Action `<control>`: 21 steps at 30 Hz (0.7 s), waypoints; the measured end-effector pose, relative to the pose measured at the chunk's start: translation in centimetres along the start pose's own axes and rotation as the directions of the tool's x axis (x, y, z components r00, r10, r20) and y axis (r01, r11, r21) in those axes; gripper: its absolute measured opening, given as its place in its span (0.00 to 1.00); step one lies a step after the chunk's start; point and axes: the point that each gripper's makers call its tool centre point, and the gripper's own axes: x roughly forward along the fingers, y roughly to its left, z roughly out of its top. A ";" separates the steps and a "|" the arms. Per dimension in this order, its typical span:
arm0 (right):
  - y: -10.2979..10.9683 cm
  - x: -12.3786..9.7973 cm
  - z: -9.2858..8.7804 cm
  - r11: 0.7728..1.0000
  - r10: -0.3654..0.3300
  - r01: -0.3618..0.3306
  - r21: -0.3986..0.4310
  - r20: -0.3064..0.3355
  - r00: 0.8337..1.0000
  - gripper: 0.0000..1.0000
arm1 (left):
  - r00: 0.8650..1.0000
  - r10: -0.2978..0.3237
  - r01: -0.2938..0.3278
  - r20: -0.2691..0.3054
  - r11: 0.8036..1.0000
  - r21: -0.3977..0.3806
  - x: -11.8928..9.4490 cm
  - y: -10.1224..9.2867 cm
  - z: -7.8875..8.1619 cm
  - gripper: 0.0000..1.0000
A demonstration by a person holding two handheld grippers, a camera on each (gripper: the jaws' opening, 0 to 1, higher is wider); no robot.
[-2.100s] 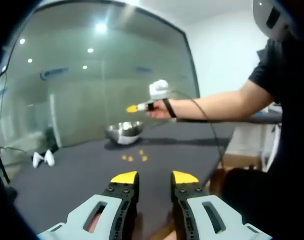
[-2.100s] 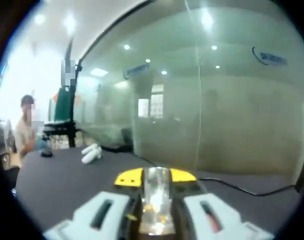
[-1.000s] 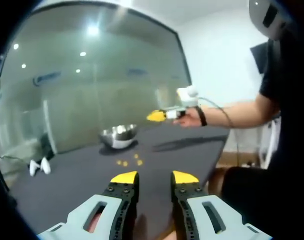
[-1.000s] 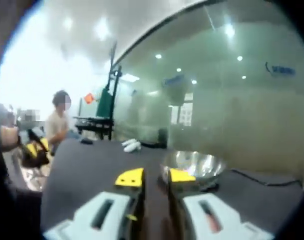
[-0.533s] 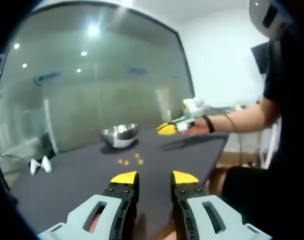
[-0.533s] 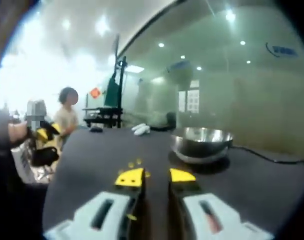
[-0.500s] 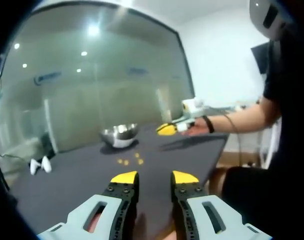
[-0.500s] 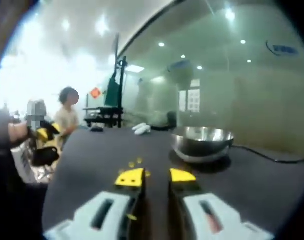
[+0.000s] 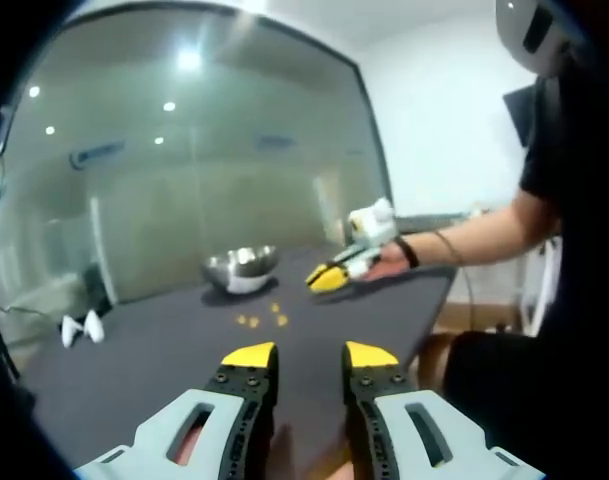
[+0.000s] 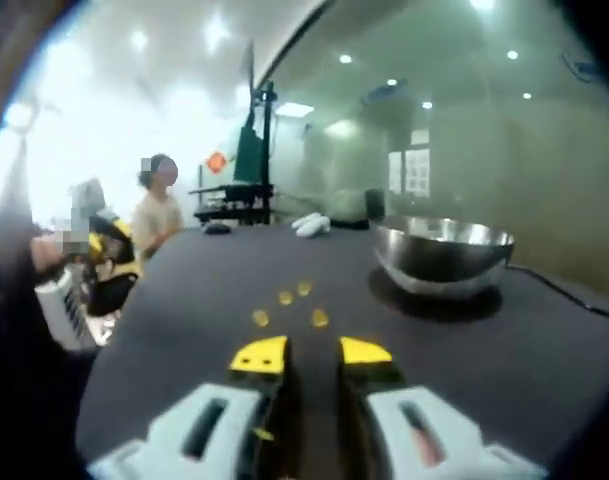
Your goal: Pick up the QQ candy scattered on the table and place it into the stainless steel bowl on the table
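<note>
A: What's the biggest thing here?

B: The dark table (image 9: 164,350), backed by a glass wall (image 9: 184,170). In the right gripper view the table (image 10: 544,350) runs off to the far side, where a person (image 10: 156,222) sits; I can't make out more of them.

A: And the bowl?

B: One steel bowl (image 9: 241,268) stands on the table toward the glass. From the right gripper view the bowl (image 10: 444,257) is to the right of that gripper's line and ahead of it. A cable (image 10: 574,290) runs along the table behind it.

A: How many candies?

B: Four in the right gripper view, small and yellow, lying on the table in a loose cluster: candies (image 10: 285,297) just ahead of the jaw tips and to the left of the bowl. In the left gripper view the candies (image 9: 264,317) lie in front of the bowl; I count about four there too, but they are tiny.

A: The grippers?

B: Two. The left gripper (image 9: 309,355) hangs over the near edge of the table, jaws parted with a clear gap and nothing between them. The right gripper (image 10: 312,351) has its jaws a narrow gap apart, also empty, tips low over the table near the candies. In the left gripper view it (image 9: 329,278) comes in from the right, held in a hand (image 9: 382,262).

A: Anything else?

B: Two white objects (image 9: 81,327) lie together at the far left of the table.
</note>
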 end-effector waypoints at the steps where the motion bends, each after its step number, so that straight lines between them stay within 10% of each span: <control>1: 0.2 0.3 -0.3 1.000 0.008 -0.008 -0.002 -0.017 1.000 0.19 | 1.000 0.000 0.000 -0.001 1.000 -0.001 0.0 0.0 -0.1 0.27; 21: 0.0 5.5 -1.5 0.996 0.078 -0.082 -0.023 -0.119 0.990 0.22 | 1.000 0.013 -0.013 0.001 1.000 -0.004 -0.4 0.1 -0.2 0.27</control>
